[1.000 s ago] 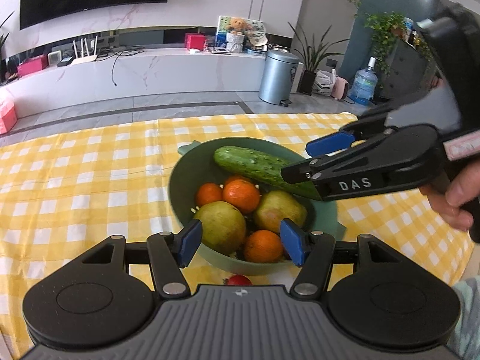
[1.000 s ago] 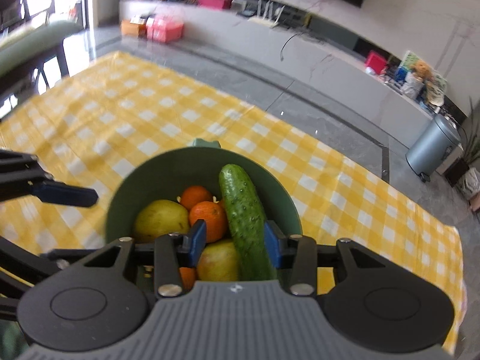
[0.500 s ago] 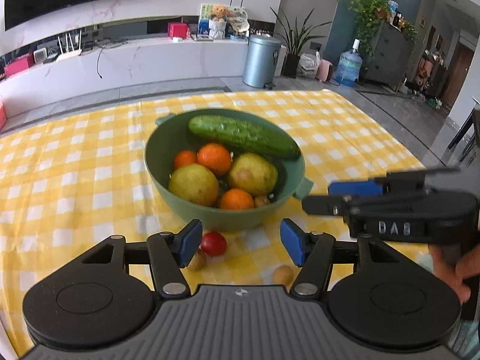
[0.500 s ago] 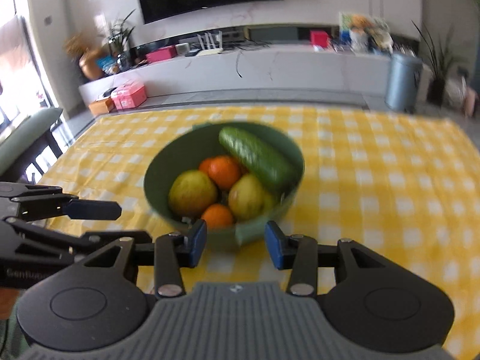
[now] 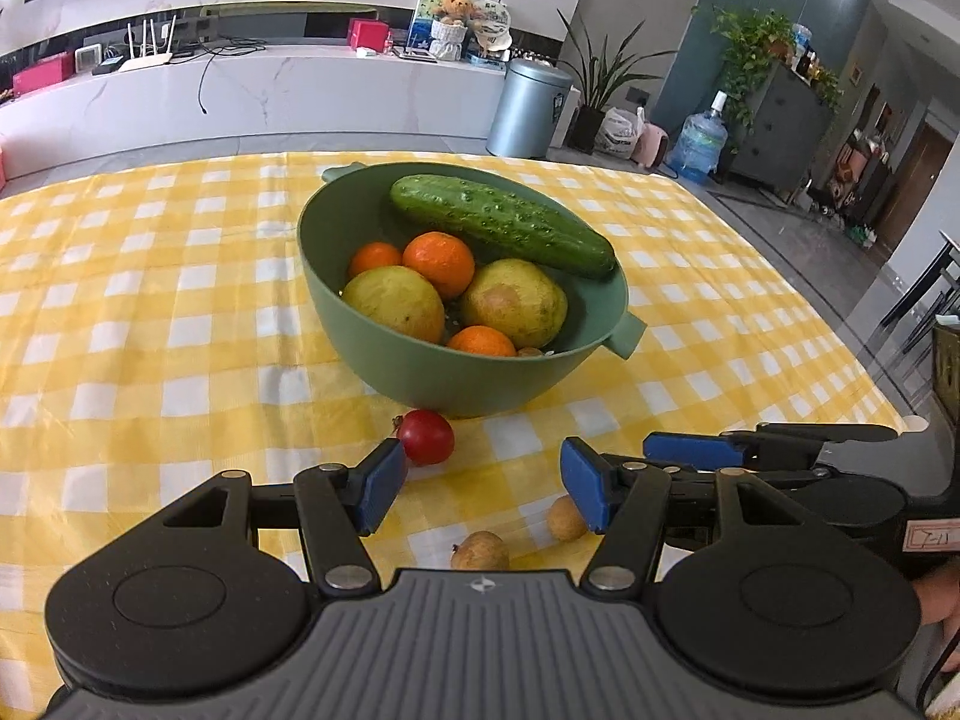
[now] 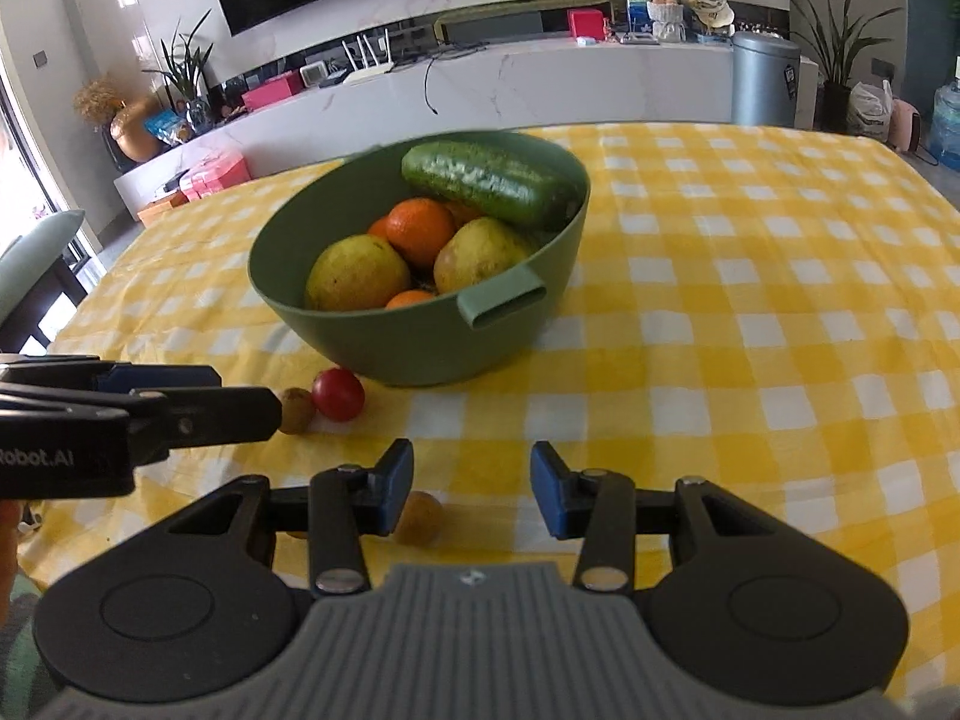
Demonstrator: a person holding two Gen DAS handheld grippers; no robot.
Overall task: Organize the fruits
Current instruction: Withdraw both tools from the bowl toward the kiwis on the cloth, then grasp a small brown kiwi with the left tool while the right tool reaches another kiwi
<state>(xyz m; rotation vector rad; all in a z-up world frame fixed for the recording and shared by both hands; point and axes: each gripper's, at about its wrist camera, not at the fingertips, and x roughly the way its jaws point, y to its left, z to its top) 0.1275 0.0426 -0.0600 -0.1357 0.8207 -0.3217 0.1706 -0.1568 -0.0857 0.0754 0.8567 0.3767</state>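
The right hand-held gripper [image 6: 472, 489] has drawn back from over the green plastic bowl [image 6: 384, 342] and dropped low at the near edge of the surface; a second ago its blue pads stood on either side of the knobbly green cucumber [image 6: 486, 180], and now they stand apart with nothing between them. The cucumber lies on top of the bowl's contents, resting toward the far rim, above the oranges [image 6: 420, 230] and the yellow-green pears [image 6: 357, 273]. So that piece looks delivered, to my eye. The left hand-held gripper [image 5: 480, 489] has also come down and back, its jaws spread wide and empty, close beside the right one. Just ahead of its left pad sits a small red cherry tomato [image 5: 425, 437] on the yellow-and-white checked cloth [image 5: 150, 312], next to the bowl's base, and a few small tan round fruits [image 5: 480, 551] lie loose closer in. I would judge those strays are what is left, and both grippers are now placed to collect them.
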